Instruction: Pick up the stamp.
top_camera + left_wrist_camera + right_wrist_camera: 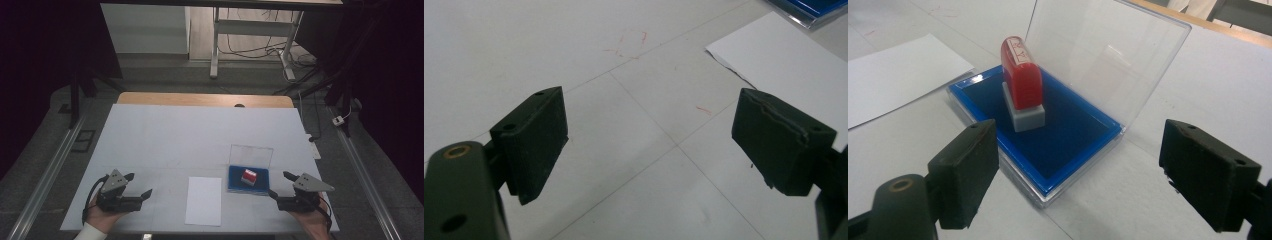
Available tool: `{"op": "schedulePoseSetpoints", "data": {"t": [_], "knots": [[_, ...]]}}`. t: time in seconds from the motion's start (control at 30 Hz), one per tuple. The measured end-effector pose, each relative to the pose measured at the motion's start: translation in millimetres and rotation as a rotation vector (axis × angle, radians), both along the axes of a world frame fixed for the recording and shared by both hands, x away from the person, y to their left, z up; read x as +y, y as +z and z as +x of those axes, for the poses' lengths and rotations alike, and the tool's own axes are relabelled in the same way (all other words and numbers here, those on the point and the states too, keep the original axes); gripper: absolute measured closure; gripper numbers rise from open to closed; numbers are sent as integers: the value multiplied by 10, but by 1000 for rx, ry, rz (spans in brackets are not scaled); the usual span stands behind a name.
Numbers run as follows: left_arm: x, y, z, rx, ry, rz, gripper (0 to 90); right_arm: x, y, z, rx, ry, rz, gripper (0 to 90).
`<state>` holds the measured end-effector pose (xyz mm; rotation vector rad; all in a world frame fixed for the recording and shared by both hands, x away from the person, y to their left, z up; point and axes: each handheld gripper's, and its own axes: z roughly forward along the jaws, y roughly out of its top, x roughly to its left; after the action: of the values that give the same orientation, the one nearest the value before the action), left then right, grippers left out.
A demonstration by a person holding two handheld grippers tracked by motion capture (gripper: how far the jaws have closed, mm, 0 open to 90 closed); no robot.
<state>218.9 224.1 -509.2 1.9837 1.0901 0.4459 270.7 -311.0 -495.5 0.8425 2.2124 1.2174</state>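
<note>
A red stamp (249, 176) (1020, 80) with a grey base stands upright on a blue ink pad (236, 182) (1063, 135) inside a clear case whose lid (251, 155) (1103, 55) stands open behind it. A white paper sheet (204, 200) (784, 65) lies left of the pad. My right gripper (280, 185) (1078, 175) rests open just right of the pad, jaws wide, nothing between them. My left gripper (138, 185) (649, 140) lies open at the front left, left of the sheet, over bare table.
The white table top (175, 135) has a wooden far edge (205, 99). Faint red pen marks (631, 45) lie ahead of the left gripper. Beyond the table stand a desk frame (250, 35) and floor cables (300, 65).
</note>
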Motion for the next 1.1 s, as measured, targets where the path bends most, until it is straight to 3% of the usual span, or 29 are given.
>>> {"op": "schedulePoseSetpoints", "data": {"t": [0.5, 1.1], "knots": [[-25, 4, 26, -9, -8, 9, 153, -9, 4, 6, -1, -13, -18, 190], [-12, 16, 31, -13, -10, 9, 158, -5, 55, 11, -3, -9, -6, 212]]}}
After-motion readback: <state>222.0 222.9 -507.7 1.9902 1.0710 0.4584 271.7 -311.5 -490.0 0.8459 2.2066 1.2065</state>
